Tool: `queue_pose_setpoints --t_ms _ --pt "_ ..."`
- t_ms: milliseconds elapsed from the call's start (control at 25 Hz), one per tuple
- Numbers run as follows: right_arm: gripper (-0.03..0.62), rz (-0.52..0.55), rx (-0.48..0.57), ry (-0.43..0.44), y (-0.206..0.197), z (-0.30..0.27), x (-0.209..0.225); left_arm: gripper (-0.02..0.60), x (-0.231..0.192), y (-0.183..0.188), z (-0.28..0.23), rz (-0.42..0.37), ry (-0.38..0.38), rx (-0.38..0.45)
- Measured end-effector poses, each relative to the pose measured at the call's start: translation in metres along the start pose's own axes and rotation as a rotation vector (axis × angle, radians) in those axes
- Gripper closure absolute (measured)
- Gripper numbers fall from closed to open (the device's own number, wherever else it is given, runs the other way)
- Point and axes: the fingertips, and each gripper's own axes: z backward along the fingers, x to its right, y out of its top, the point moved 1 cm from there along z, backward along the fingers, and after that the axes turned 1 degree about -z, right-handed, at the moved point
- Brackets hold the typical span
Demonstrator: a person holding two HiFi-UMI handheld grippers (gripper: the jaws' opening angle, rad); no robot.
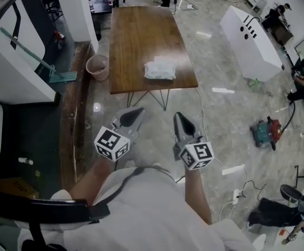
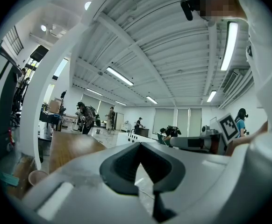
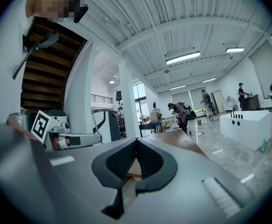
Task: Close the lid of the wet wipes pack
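The wet wipes pack (image 1: 160, 70), white and crumpled, lies near the front edge of a brown wooden table (image 1: 136, 35); I cannot tell how its lid stands. Both grippers hang over the floor short of that table, side by side and pointing toward it. My left gripper (image 1: 136, 110) is shut with nothing in it, as its own view shows (image 2: 139, 144). My right gripper (image 1: 178, 115) is also shut and empty (image 3: 136, 140). The pack is not visible in either gripper view; only the table top (image 2: 70, 146) (image 3: 173, 138) shows beyond the jaws.
A pink bucket (image 1: 97, 67) stands at the table's left front corner, by a green-handled floor tool (image 1: 58, 75). A white cabinet (image 1: 251, 38) stands to the right. A red and green machine (image 1: 264, 131) and cables lie on the floor. People stand far back.
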Motion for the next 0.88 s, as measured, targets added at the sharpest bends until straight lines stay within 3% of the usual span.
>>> queue_pose_setpoints --t_ms 520,880 --pt "0.585 0.01 -0.006 0.0 -0.005 -0.015 -0.032 0.58 -0.018 0.0 0.028 0.009 -0.02 0.021" --pt "0.585 -0.011 -0.012 0.014 -0.008 -0.038 -0.009 0.58 -0.033 -0.008 0.003 0.015 -0.015 0.001"
